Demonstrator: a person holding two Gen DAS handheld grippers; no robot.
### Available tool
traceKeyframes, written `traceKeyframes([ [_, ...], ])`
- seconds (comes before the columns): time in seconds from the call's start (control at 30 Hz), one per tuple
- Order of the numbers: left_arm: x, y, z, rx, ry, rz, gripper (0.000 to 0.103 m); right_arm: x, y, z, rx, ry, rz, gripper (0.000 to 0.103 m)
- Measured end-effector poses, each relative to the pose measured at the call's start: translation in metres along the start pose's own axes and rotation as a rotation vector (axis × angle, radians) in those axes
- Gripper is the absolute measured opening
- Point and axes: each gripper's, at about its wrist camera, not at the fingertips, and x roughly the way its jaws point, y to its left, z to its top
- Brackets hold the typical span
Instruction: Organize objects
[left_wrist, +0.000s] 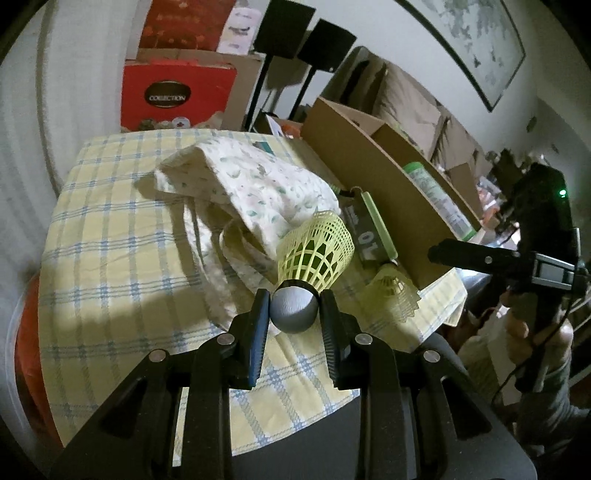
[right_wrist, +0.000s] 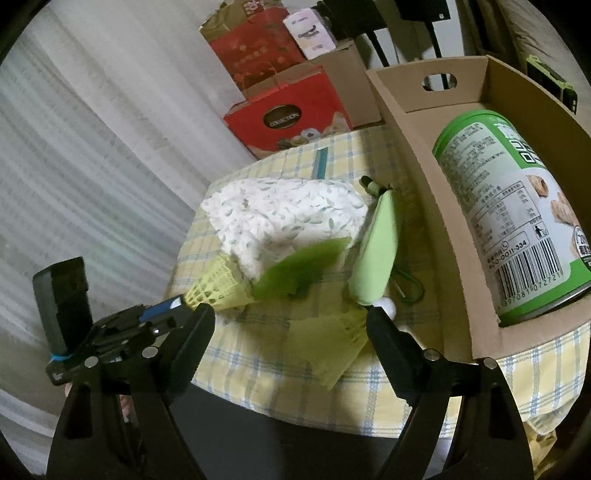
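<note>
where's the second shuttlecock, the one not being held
The loose shuttlecock lies on the checked tablecloth by the cardboard box's near corner, right of the left tool.

red gift bag (left_wrist: 177, 96) behind the counter's far edge, "COLLECTION" on its oval label | brown cartons (right_wrist: 343, 70) stacked behind the bag | white curtain (right_wrist: 74, 155) along the left side | framed picture (left_wrist: 476, 40) on the wall | two black stands (left_wrist: 284, 55)
</note>
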Motion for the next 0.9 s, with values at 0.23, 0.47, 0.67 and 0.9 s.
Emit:
traceKeyframes([
  [0.23, -0.009, 0.015, -0.006, -0.077, -0.032, 0.002, 0.025, 0.000, 0.020, 0.002, -0.065, 0.008, -0.020, 0.081],
  [0.47, -0.009, 0.026, -0.014, -0.133, -0.058, 0.030, 0.025, 0.032, 0.025, 0.013, 0.015, 0.089, 0.033, 0.081],
  [0.67, -0.009, 0.035, -0.019, -0.164, -0.071, 0.046, 0.025, 0.062, 0.024, 0.023, 0.106, 0.139, 0.033, 0.079],
  [0.9, -0.003, 0.034, -0.021, -0.151, -0.068, 0.052, 0.025, 0.083, 0.010, 0.021, 0.251, 0.172, 0.003, 0.075],
])
